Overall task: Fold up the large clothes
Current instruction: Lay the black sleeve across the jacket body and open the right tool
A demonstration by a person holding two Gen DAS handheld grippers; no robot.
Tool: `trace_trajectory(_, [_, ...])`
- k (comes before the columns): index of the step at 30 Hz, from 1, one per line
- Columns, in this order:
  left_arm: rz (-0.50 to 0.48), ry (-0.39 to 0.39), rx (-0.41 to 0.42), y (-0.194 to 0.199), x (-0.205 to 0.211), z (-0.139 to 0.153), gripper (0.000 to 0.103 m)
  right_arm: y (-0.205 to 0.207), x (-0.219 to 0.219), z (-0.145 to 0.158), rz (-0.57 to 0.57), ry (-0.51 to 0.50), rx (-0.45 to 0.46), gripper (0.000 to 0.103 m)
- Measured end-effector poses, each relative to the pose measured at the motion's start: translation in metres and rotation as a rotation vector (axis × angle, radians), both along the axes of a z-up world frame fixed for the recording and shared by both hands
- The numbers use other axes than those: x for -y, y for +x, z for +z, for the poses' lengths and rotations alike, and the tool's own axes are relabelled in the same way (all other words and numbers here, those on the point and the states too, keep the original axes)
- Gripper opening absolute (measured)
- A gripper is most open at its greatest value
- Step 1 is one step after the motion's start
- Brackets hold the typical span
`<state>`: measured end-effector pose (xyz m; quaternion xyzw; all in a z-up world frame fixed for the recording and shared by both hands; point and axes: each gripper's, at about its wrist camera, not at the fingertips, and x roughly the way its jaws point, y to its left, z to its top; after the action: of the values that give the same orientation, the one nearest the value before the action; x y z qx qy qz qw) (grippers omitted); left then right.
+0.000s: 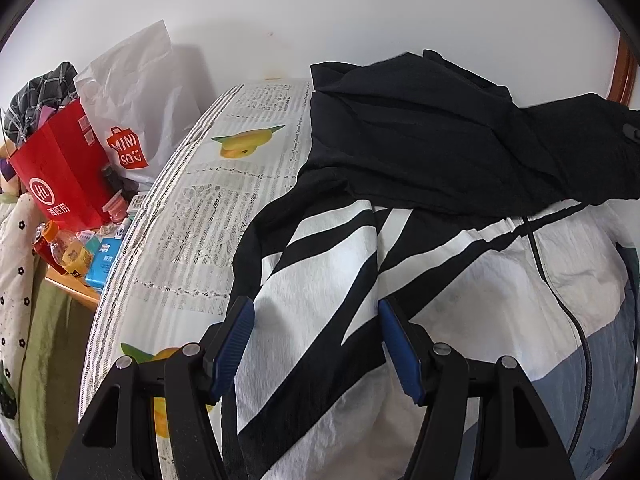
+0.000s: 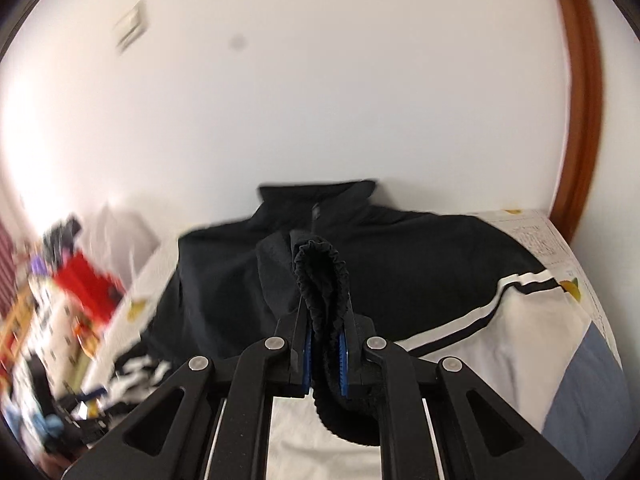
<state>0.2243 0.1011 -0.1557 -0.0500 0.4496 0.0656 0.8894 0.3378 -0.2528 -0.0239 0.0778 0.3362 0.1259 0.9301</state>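
Note:
A large jacket (image 1: 460, 288), black on top with white, black-striped and grey-blue panels, lies spread on the bed. In the left wrist view my left gripper (image 1: 316, 312) hovers open above a striped sleeve (image 1: 320, 280), its blue pads (image 1: 240, 336) apart on either side of the cloth without pressing it. In the right wrist view my right gripper (image 2: 325, 320) is shut on the black ribbed cuff (image 2: 322, 272) of a sleeve, lifted over the jacket's black chest (image 2: 400, 272). The collar (image 2: 316, 196) stands against the wall.
The bed sheet (image 1: 208, 216) carries printed text and fruit pictures. Left of the bed a wooden side table holds a red paper bag (image 1: 60, 176), a white shopping bag (image 1: 132, 92), a bottle (image 1: 66, 252) and small boxes. A white wall rises behind; a brown wooden frame (image 2: 580, 100) runs at right.

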Motion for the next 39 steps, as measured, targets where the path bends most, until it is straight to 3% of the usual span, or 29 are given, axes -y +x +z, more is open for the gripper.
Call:
trace_trajectory(5, [0.003,0.007,-0.006,0.008,0.001,-0.001,0.062,0.016,0.038,0.015,-0.022,0.125,0.002,0.01])
trace_trajectory(8, [0.004,0.007,-0.009,0.012,0.002,-0.002,0.062,0.026,0.056,0.006,-0.066,0.116,-0.026,0.01])
trace_trajectory(13, [-0.008,0.008,-0.001,0.017,0.004,0.0,0.062,0.036,0.075,-0.048,-0.163,-0.026,-0.114,0.015])
trace_trajectory(16, [-0.005,0.003,-0.002,0.019,0.004,0.002,0.062,0.043,0.075,-0.079,-0.195,-0.173,-0.177,0.019])
trace_trajectory(18, [-0.009,0.007,0.006,0.019,0.005,0.004,0.062,0.04,0.076,-0.088,-0.239,-0.252,-0.171,0.032])
trace_trajectory(20, [-0.017,0.018,0.016,0.018,0.007,0.006,0.062,0.034,0.075,-0.091,-0.279,-0.331,-0.15,0.036])
trace_trajectory(24, [-0.02,0.027,0.019,0.018,0.009,0.007,0.062,0.022,0.069,-0.088,-0.326,-0.447,-0.088,0.037])
trace_trajectory(27, [-0.017,0.022,0.019,0.018,0.011,0.008,0.062,0.009,0.065,-0.088,-0.254,-0.392,-0.062,0.037])
trace_trajectory(30, [-0.014,0.022,0.023,0.019,0.012,0.009,0.062,0.008,0.063,-0.104,-0.177,-0.333,-0.125,0.037])
trace_trajectory(35, [-0.029,0.021,0.037,0.017,0.018,0.014,0.062,0.006,0.071,-0.132,-0.193,-0.318,-0.226,0.037])
trace_trajectory(39, [-0.036,0.017,0.051,0.015,0.022,0.019,0.062,-0.014,0.074,-0.119,-0.197,-0.271,-0.19,0.037])
